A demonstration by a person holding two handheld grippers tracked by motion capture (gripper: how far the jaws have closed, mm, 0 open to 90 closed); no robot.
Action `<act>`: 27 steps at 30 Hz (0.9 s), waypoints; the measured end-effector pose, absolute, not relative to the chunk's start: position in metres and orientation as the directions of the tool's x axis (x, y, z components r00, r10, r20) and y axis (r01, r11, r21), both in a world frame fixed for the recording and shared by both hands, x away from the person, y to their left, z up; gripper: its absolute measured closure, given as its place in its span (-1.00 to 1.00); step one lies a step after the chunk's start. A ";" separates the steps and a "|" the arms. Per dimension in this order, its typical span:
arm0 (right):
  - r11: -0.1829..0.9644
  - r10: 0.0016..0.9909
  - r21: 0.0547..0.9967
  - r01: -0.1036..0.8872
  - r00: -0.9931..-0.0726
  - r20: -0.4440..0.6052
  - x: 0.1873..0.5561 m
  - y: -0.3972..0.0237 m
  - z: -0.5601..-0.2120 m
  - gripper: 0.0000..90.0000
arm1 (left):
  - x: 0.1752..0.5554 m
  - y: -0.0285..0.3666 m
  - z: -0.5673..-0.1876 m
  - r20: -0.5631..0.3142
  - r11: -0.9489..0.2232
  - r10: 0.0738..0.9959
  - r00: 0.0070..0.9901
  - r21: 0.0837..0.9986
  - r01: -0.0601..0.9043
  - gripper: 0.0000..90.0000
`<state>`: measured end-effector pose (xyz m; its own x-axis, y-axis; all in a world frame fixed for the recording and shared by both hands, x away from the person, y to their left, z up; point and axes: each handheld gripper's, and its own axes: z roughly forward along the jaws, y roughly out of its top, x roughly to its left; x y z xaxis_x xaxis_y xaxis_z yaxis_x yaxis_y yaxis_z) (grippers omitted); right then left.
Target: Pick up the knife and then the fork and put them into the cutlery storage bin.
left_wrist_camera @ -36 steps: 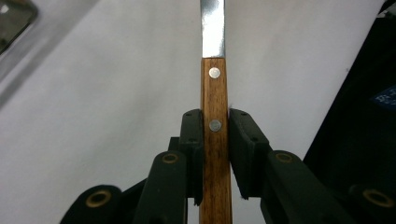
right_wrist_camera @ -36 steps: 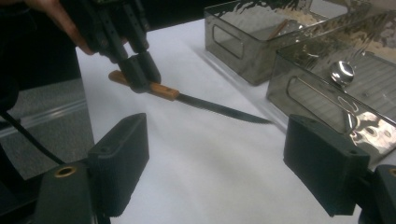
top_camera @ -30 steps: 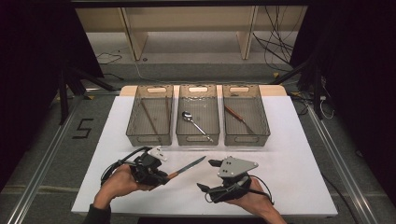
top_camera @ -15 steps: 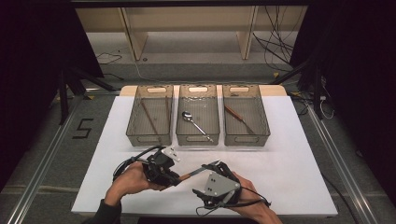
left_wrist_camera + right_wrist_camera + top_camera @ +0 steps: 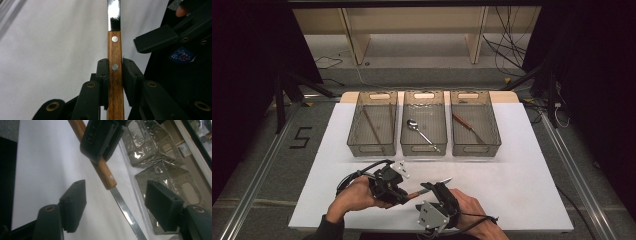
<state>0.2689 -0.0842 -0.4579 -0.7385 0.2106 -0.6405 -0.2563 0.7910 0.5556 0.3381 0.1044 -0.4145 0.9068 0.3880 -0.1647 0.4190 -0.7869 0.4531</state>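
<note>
On the white table (image 5: pixel 522 165), near its front edge, the left gripper (image 5: pixel 404 196) clamps the wooden handle of a knife (image 5: pixel 115 62) held just above the surface. The right gripper (image 5: pixel 117 205) has just been closing, its jaws apart around the blade without touching it.

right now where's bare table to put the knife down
Free: the white table right of the right gripper, and the strip left of the left gripper, below the left bin. Crowded: the front middle, where both grippers meet at the knife, and along the three bins.
</note>
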 end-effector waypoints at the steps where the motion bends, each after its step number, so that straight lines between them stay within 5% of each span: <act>1: 0.799 0.194 0.536 -0.274 -0.725 -0.661 0.269 -0.084 -0.458 -0.17 | 0.338 0.104 -0.414 -0.163 -0.788 0.386 0.908 0.454 0.416 0.69; 13: 0.843 0.067 0.382 -0.378 -0.632 -0.772 0.265 -0.080 -0.470 0.22 | 0.335 0.098 -0.415 -0.180 -0.792 0.372 0.911 0.450 0.412 0.69; 27: 0.859 0.033 0.301 -0.415 -0.542 -0.840 0.258 -0.075 -0.483 0.52 | 0.335 0.097 -0.415 -0.194 -0.793 0.362 0.912 0.450 0.411 0.69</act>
<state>0.2583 -0.0746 -0.4832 -0.5419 0.0330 -0.8398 -0.4147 0.8586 0.3013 0.3350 0.0966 -0.4147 0.9118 0.3621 -0.1938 0.4106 -0.7933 0.4495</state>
